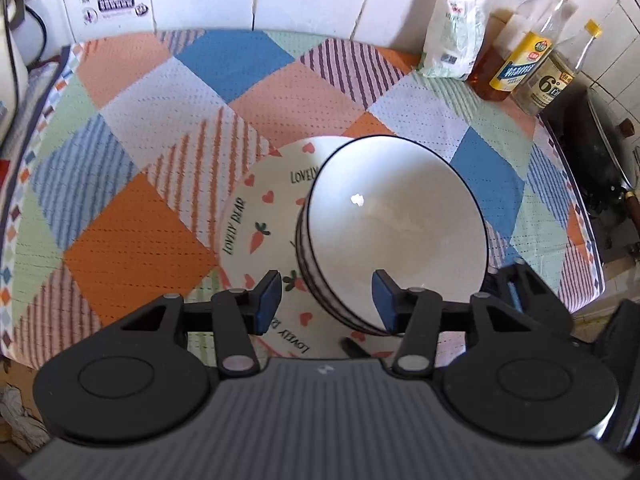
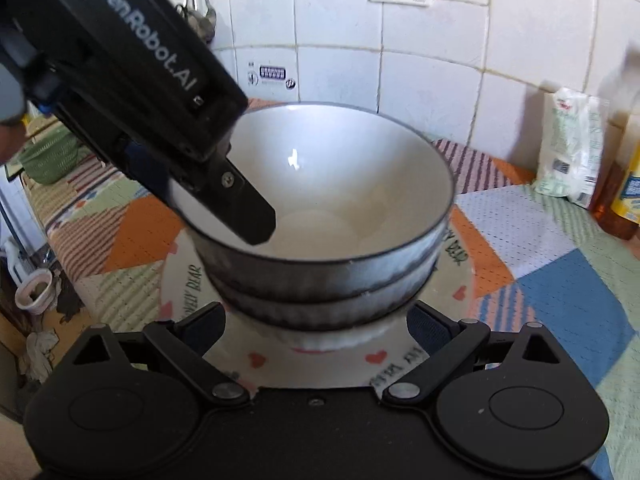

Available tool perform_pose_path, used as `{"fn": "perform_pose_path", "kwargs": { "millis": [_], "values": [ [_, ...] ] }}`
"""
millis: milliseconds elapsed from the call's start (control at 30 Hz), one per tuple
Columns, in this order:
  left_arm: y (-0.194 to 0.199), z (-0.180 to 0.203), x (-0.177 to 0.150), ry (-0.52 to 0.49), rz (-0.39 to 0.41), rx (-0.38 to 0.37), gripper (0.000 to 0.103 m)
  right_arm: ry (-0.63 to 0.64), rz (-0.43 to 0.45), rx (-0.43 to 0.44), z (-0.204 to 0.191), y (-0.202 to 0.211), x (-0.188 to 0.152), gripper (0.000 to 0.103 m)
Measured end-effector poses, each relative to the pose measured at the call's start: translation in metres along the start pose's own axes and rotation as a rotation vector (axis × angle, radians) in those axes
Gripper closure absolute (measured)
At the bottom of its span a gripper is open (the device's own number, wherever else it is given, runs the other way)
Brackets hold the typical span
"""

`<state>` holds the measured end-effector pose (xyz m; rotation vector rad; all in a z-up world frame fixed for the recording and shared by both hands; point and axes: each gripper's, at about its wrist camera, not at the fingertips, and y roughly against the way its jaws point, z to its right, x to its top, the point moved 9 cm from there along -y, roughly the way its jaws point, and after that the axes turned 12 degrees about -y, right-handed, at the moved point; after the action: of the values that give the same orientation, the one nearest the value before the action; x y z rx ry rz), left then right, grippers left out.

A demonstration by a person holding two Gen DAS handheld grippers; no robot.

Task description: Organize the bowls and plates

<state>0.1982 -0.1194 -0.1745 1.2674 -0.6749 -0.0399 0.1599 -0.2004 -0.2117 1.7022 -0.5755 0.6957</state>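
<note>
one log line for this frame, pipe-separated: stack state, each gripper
stacked bowls on plate | left gripper open, one finger inside top bowl rim | right gripper open beside stack base

- Left gripper (image 1: 326,300): matte black linkage arms with silver pivot pins, blue rubber finger pads (image 1: 269,300), round black discs at seven and five o'clock, ribbed grey housing.
- Right gripper (image 2: 316,330): same black build, dark blue pads.
- White "GenRobot.AI" lettering, one cross-head screw.
</note>
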Motion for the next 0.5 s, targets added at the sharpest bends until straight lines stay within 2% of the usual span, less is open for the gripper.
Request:
{"fn": "perform_pose_path", "kwargs": {
  "millis": [300, 500],
  "values": [
    [0.045, 0.005, -0.011, -0.057, 0.073, 0.042, 0.046, -0.103, 0.081, -0.084, 0.013, 0.053, 0.000, 0.004],
    [0.086, 0.005, -0.022, -0.094, 0.152, 0.120, 0.040, -0.204, 0.140, -0.124, 0.020, 0.092, 0.005, 0.004]
  ]
}}
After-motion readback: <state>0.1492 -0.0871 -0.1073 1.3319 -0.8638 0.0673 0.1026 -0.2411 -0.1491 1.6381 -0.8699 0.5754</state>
